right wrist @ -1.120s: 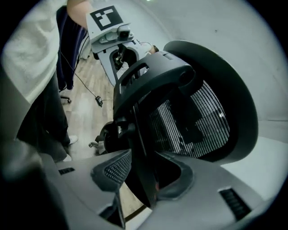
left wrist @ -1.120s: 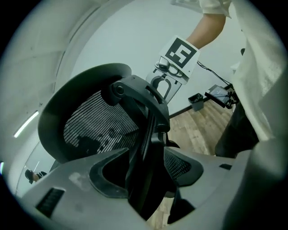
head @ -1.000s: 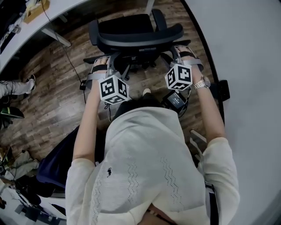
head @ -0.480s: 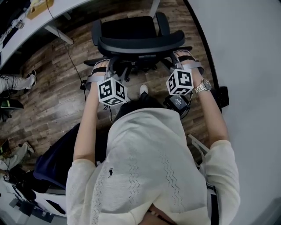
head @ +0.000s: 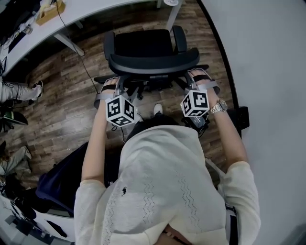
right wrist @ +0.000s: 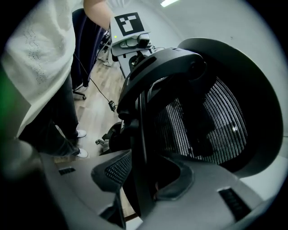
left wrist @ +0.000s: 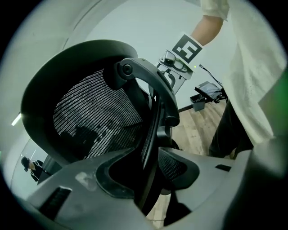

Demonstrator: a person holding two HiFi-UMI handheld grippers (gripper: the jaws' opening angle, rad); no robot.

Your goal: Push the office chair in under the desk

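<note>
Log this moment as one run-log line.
left gripper: jaws just closed further on backrest edge | right gripper: clamped on backrest's other edge | office chair: seat not yet under desk

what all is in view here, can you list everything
office chair: one, black, mesh back, top centre of the head view, seat towards the desk
desk: one, white, top left
box: one, tan, on the desk
second chair: one, dark blue, lower left
floor: one, brown wood planks
another person's leg: one, light trousers, left edge
shirt: one, white, on the person
watch: one, silver, right wrist
left gripper: one, grey, jaws have just been closing, now on the chair back's left edge
right gripper: one, grey, shut on the chair back's right edge
</note>
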